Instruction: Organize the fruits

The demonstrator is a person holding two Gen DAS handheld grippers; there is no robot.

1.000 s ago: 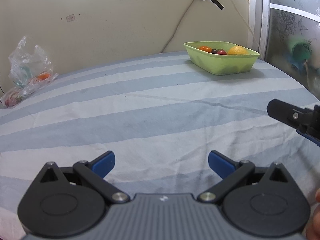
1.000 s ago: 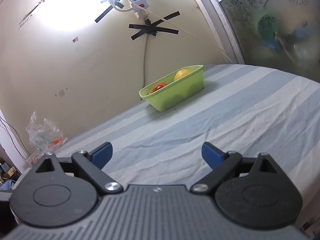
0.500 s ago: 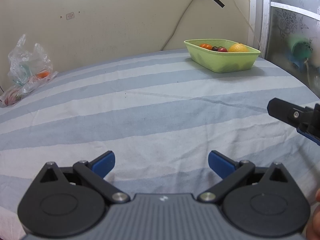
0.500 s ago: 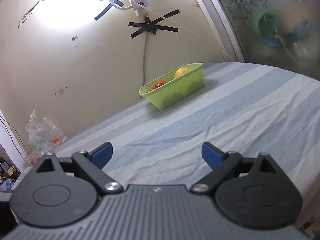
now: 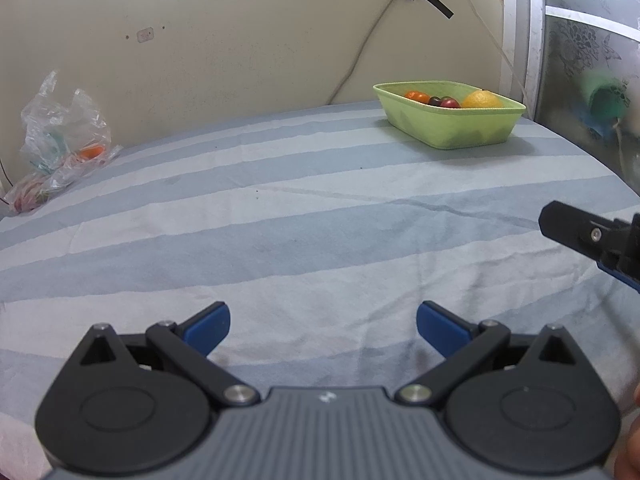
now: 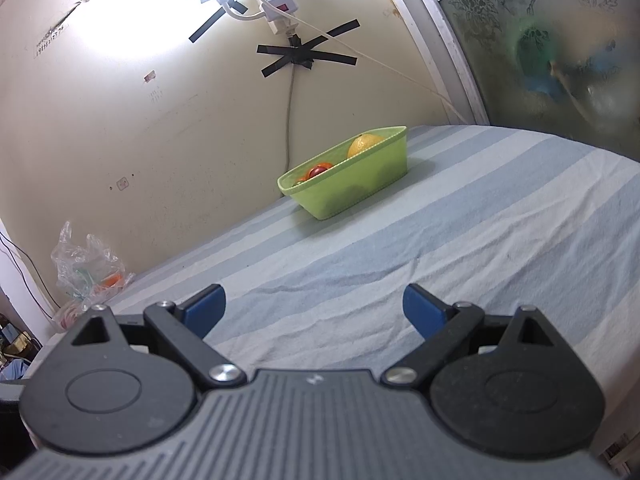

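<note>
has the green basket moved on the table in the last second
No. In both views the green basket keeps its place against the taped cable on the wall behind it; only the cameras shifted slightly.

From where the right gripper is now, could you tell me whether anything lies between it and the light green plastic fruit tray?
Nothing visible does: only bare striped blue-and-white cloth lies between the open right gripper and the light green plastic fruit tray.
</note>
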